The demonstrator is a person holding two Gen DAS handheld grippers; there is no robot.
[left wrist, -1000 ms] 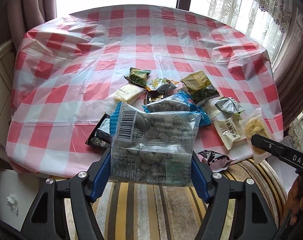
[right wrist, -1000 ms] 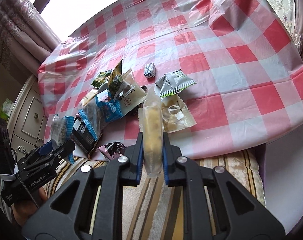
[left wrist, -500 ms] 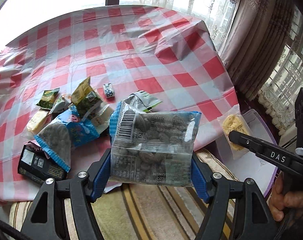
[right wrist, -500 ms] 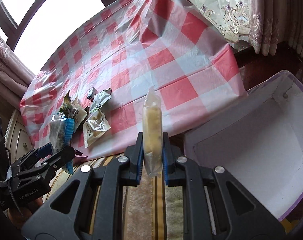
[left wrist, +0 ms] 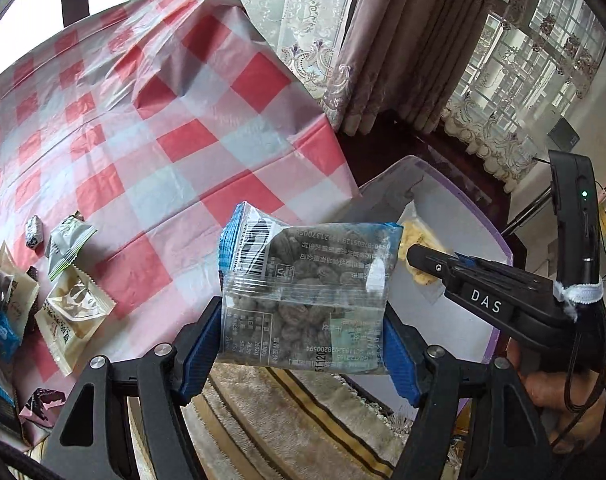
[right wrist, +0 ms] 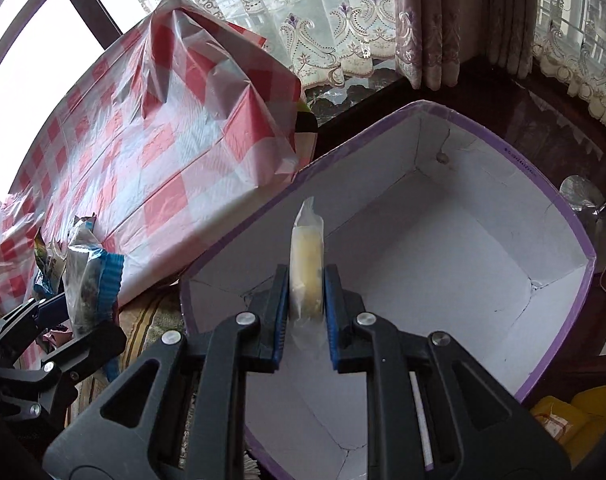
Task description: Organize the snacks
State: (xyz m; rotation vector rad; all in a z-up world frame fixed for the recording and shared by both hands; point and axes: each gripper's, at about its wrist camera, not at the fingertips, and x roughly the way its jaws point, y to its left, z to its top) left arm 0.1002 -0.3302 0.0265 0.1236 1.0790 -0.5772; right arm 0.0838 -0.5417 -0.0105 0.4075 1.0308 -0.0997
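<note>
My left gripper (left wrist: 303,344) is shut on a clear bag of dark nuts (left wrist: 307,292) with a blue edge, held above the striped rug beside the table. My right gripper (right wrist: 306,300) is shut on a thin clear packet of yellow snack (right wrist: 306,264), held upright over the near end of the white box with a purple rim (right wrist: 583,248). The box interior looks empty. In the left wrist view the right gripper (left wrist: 419,258) holds the yellow packet (left wrist: 417,240) over the box (left wrist: 499,248). Several snack packets (left wrist: 73,304) lie on the red-checked tablecloth (left wrist: 163,120).
The box stands on the floor right of the table (right wrist: 143,152). Curtains (right wrist: 443,20) and a dark wooden ledge (right wrist: 523,112) are behind it. A striped rug (left wrist: 303,420) lies below my left gripper. Yellow items (right wrist: 559,420) sit at the box's right.
Both grippers have swung right, away from the snack pile, each keeping its packet. The right gripper now hangs over the box; the left has come closer to it.
</note>
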